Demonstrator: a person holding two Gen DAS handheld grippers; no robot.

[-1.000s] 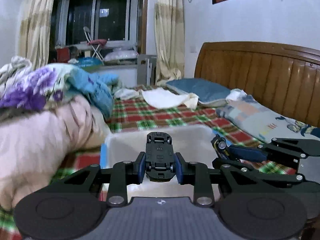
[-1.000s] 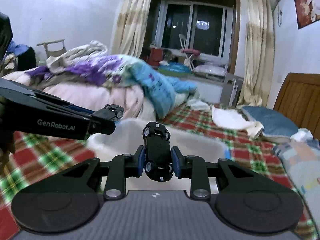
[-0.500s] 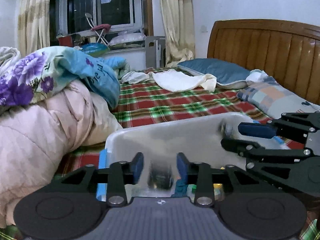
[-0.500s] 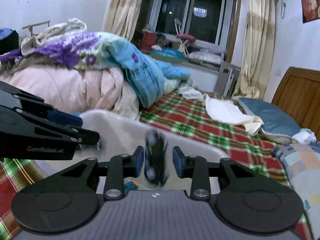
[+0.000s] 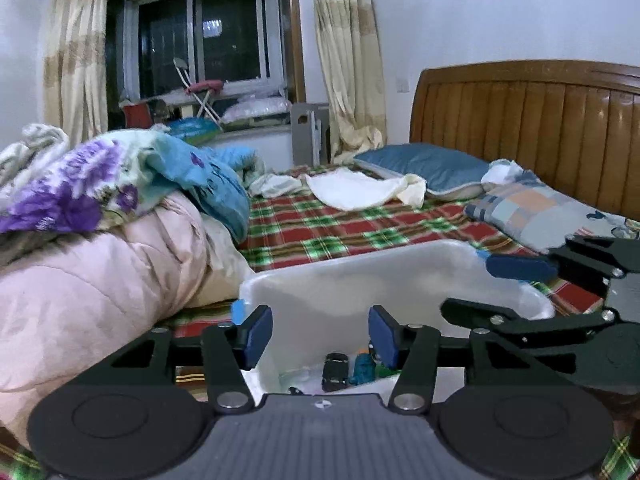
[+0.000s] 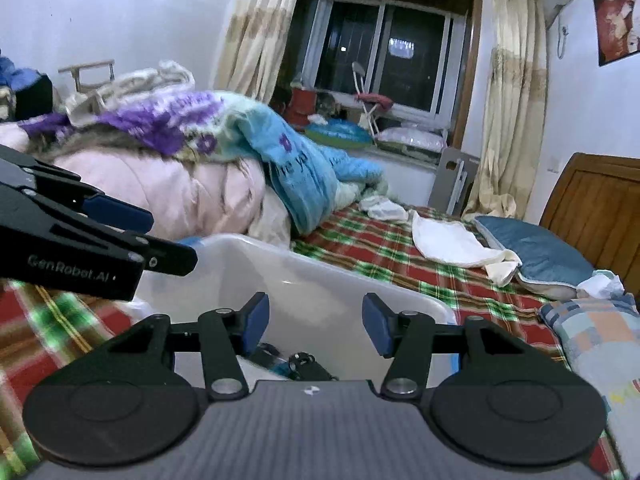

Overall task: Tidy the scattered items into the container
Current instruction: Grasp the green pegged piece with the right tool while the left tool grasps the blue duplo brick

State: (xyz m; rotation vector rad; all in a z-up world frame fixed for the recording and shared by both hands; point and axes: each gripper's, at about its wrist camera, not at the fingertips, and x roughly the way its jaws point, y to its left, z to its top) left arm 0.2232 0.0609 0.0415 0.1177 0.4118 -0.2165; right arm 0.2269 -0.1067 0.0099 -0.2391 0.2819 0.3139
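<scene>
A translucent white plastic bin [image 5: 360, 280] stands on the plaid bed; it also shows in the right wrist view [image 6: 320, 276]. My left gripper [image 5: 322, 334] is open and empty above the bin's near side. A black toy car [image 5: 335, 372] lies on the bin floor beside a teal item [image 5: 362, 368]. My right gripper [image 6: 316, 322] is open and empty over the bin, with a black toy car [image 6: 308, 366] lying below it. Each gripper appears in the other's view, the right one [image 5: 516, 284] at right, the left one [image 6: 140, 236] at left.
A heap of pink and floral quilts [image 5: 100, 240] rises left of the bin. Pillows [image 5: 536, 212] and a white cloth [image 5: 356, 190] lie near the wooden headboard [image 5: 540, 120]. The plaid sheet [image 5: 340, 232] stretches behind the bin.
Both grippers held a black toy car one second ago. Both opened and the cars dropped into the bin. Both grippers now stand wide open.
</scene>
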